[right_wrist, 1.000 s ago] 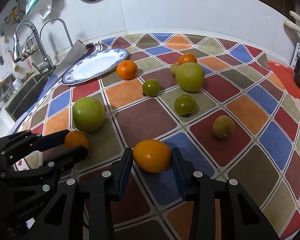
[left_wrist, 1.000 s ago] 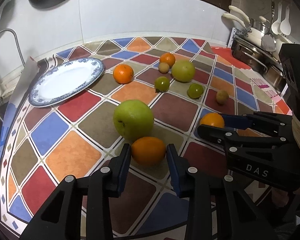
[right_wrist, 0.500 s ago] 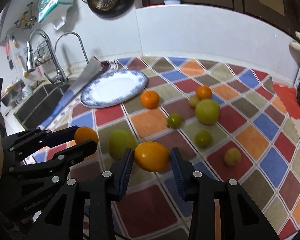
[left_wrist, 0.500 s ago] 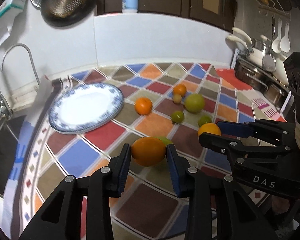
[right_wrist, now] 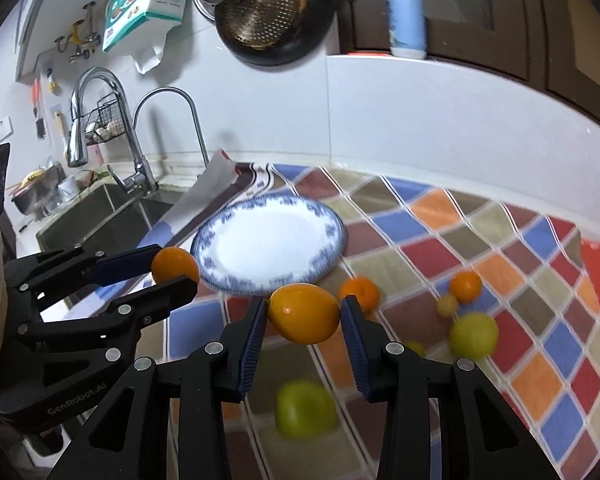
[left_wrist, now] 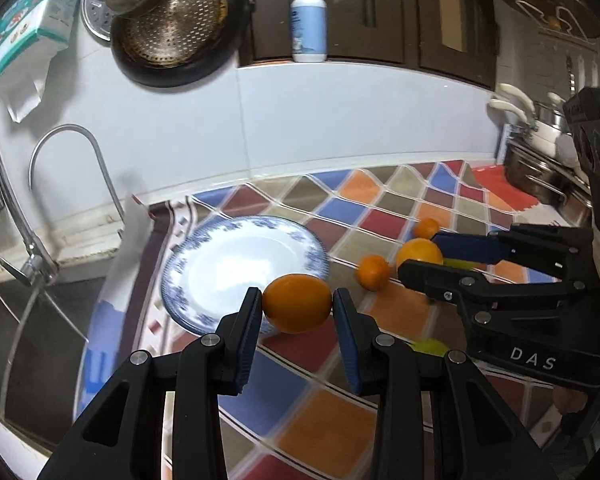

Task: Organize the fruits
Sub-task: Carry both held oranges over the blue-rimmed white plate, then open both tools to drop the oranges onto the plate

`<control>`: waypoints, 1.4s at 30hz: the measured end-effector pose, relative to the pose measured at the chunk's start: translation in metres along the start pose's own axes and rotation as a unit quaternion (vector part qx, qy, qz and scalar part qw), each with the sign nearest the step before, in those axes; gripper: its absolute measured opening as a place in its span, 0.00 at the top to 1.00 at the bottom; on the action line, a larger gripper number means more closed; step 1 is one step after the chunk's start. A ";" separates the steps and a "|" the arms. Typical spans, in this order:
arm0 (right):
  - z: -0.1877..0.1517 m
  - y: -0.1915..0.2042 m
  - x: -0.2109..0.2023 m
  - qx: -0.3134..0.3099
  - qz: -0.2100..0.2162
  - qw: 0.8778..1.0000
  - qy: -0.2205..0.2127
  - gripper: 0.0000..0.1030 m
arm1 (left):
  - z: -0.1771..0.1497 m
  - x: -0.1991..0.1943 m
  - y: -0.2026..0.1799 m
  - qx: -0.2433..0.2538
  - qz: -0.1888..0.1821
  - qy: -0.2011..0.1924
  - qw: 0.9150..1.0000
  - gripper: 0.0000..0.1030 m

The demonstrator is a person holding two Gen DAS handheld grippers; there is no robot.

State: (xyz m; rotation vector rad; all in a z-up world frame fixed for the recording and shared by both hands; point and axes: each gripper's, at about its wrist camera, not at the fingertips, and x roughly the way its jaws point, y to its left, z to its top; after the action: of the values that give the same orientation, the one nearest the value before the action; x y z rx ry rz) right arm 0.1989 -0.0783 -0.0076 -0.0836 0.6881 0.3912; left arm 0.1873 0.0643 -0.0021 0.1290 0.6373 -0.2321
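Observation:
My left gripper (left_wrist: 297, 307) is shut on an orange (left_wrist: 297, 303), held in the air above the near rim of the blue-and-white plate (left_wrist: 236, 264). My right gripper (right_wrist: 304, 318) is shut on a second orange (right_wrist: 304, 319), also lifted, just in front of the same plate (right_wrist: 268, 252). Each gripper shows in the other's view: the right one (left_wrist: 422, 258) to the right, the left one (right_wrist: 174, 270) to the left. Loose fruit stays on the checked cloth: two small oranges (right_wrist: 359, 293) (right_wrist: 465, 286), a big green apple (right_wrist: 305, 408), another green apple (right_wrist: 473, 335).
A sink (right_wrist: 100, 216) with a curved tap (right_wrist: 172, 120) lies left of the plate. A pan with strainers (left_wrist: 172, 28) hangs on the white wall, a pump bottle (left_wrist: 309, 20) stands on the ledge. Metal pots and ladles (left_wrist: 540, 160) crowd the far right. The cloth's front edge is near.
Both grippers have lifted their oranges off the cloth and carried them up and toward the plate, which now sits much closer. The views have tilted upward, showing more wall.

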 end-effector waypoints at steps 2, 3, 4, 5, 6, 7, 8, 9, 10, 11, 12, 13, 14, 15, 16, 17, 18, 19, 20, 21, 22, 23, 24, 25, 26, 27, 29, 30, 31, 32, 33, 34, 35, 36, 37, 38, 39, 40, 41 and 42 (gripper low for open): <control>0.009 0.004 0.009 -0.004 0.001 1.000 -0.001 0.62 | 0.005 0.008 0.012 -0.001 0.001 0.003 1.000 0.65; 0.015 0.005 0.014 -0.005 0.000 1.000 -0.001 0.62 | 0.008 0.013 0.017 -0.001 0.003 0.006 1.000 0.65; 0.021 0.007 0.020 -0.008 0.001 1.000 -0.003 0.62 | 0.009 0.016 0.021 -0.001 0.004 0.007 1.000 0.65; 0.026 0.009 0.026 -0.012 0.000 1.000 -0.003 0.62 | 0.011 0.019 0.025 0.001 0.003 0.009 1.000 0.65; 0.031 0.011 0.031 -0.014 -0.002 1.000 -0.003 0.62 | 0.014 0.025 0.031 0.002 0.004 0.012 1.000 0.65; 0.037 0.012 0.038 -0.017 0.000 1.000 -0.002 0.62 | 0.016 0.029 0.035 0.002 0.006 0.012 1.000 0.65; 0.042 0.014 0.044 -0.019 0.001 1.000 0.001 0.62 | 0.018 0.034 0.040 0.002 0.006 0.014 1.000 0.65; 0.046 0.014 0.050 -0.020 0.001 1.000 0.003 0.62 | 0.020 0.039 0.044 0.002 0.008 0.015 1.000 0.65; 0.051 0.015 0.057 -0.024 0.002 1.000 0.005 0.62 | 0.021 0.043 0.047 0.003 0.009 0.016 1.000 0.65; 0.055 0.015 0.063 -0.026 0.001 1.000 0.008 0.62 | 0.024 0.048 0.052 0.003 0.010 0.016 1.000 0.65; 0.059 0.015 0.069 -0.028 0.000 1.000 0.010 0.62 | 0.026 0.054 0.056 0.002 0.011 0.018 1.000 0.65; 0.064 0.016 0.076 -0.032 0.001 0.999 0.013 0.62 | 0.028 0.058 0.060 0.002 0.012 0.019 1.000 0.65; 0.067 0.016 0.082 -0.034 0.000 0.999 0.016 0.62 | 0.029 0.063 0.063 0.000 0.012 0.021 1.000 0.65; 0.071 0.016 0.090 -0.038 -0.001 0.999 0.020 0.62 | 0.032 0.070 0.068 -0.001 0.013 0.024 1.000 0.65; 0.075 0.016 0.097 -0.041 -0.002 0.999 0.023 0.62 | 0.034 0.075 0.071 -0.002 0.014 0.025 1.000 0.65; 0.078 0.016 0.103 -0.043 -0.004 0.999 0.027 0.62 | 0.035 0.080 0.074 -0.002 0.014 0.026 1.000 0.65; 0.081 0.015 0.111 -0.046 -0.004 0.998 0.032 0.62 | 0.037 0.087 0.078 -0.002 0.014 0.028 0.999 0.65; 0.084 0.015 0.118 -0.048 -0.004 0.998 0.036 0.62 | 0.040 0.094 0.081 -0.002 0.015 0.031 0.999 0.65; 0.086 0.014 0.124 -0.049 -0.005 0.998 0.041 0.62 | 0.041 0.099 0.084 -0.004 0.014 0.033 0.999 0.65; 0.088 0.014 0.133 -0.051 -0.005 0.998 0.047 0.62 | 0.043 0.108 0.088 -0.004 0.014 0.038 0.999 0.65; 0.090 0.013 0.138 -0.051 -0.003 0.997 0.050 0.62 | 0.044 0.113 0.090 -0.005 0.014 0.040 0.999 0.65; 0.091 0.012 0.145 -0.053 -0.003 0.997 0.055 0.62 | 0.046 0.119 0.092 -0.005 0.014 0.043 0.999 0.65; 0.093 0.012 0.153 -0.056 -0.003 0.997 0.060 0.62 | 0.047 0.126 0.094 -0.005 0.014 0.046 0.999 0.65; 0.093 0.012 0.160 -0.058 -0.003 0.996 0.064 0.62 | 0.048 0.133 0.097 -0.006 0.013 0.051 0.999 0.65; 0.094 0.011 0.165 -0.060 -0.004 0.996 0.068 0.62 | 0.048 0.138 0.099 -0.006 0.013 0.054 0.998 0.65; 0.094 0.010 0.171 -0.060 -0.004 0.996 0.073 0.62 | 0.048 0.146 0.101 -0.007 0.012 0.059 0.998 0.65; 0.096 0.008 0.184 -0.060 -0.003 0.995 0.083 0.62 | 0.049 0.154 0.103 -0.008 0.011 0.066 0.998 0.65; 0.096 0.006 0.190 -0.059 -0.003 0.994 0.089 0.62 | 0.048 0.159 0.105 -0.008 0.011 0.070 0.997 0.65; 0.097 0.004 0.194 -0.058 -0.003 0.994 0.093 0.62 | 0.047 0.164 0.105 -0.007 0.012 0.074 0.997 0.65; 0.098 0.003 0.198 -0.057 -0.005 0.994 0.096 0.62 | 0.047 0.168 0.106 -0.006 0.011 0.077 0.997 0.65; 0.098 0.001 0.202 -0.055 -0.005 0.994 0.099 0.62 | 0.046 0.171 0.106 -0.006 0.010 0.079 0.997 0.65; 0.099 0.000 0.204 -0.055 -0.006 0.993 0.102 0.62 | 0.045 0.174 0.106 -0.005 0.011 0.082 0.997 0.65; 0.099 0.000 0.207 -0.054 -0.006 0.993 0.105 0.62 | 0.044 0.177 0.106 -0.004 0.011 0.085 0.996 0.65; 0.099 0.000 0.209 -0.054 -0.007 0.993 0.107 0.62 | 0.043 0.178 0.106 -0.003 0.011 0.086 0.996 0.65; 0.099 -0.001 0.212 -0.053 -0.007 0.993 0.110 0.62 | 0.043 0.180 0.106 -0.002 0.009 0.088 0.996 0.65; 0.100 -0.002 0.214 -0.052 -0.007 0.992 0.111 0.62 | 0.042 0.182 0.106 -0.001 0.008 0.089 0.996 0.65; 0.100 -0.003 0.215 -0.051 -0.007 0.992 0.112 0.62 | 0.042 0.182 0.106 0.000 0.008 0.090 0.996 0.65; 0.099 -0.003 0.216 -0.049 -0.008 0.992 0.114 0.62 | 0.041 0.182 0.106 0.001 0.008 0.089 0.996 0.64; 0.099 -0.003 0.216 -0.048 -0.008 0.992 0.114 0.62 | 0.040 0.182 0.107 0.002 0.009 0.087 0.996 0.64; 0.099 -0.003 0.216 -0.046 -0.010 0.992 0.114 0.62 | 0.040 0.182 0.107 0.003 0.011 0.085 0.996 0.62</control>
State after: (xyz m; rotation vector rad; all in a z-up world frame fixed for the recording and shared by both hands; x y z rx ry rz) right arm 0.4113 0.0085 -0.0683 -0.2247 0.8932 0.3982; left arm 0.3792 0.1279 -0.0746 0.1630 0.8042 -0.2042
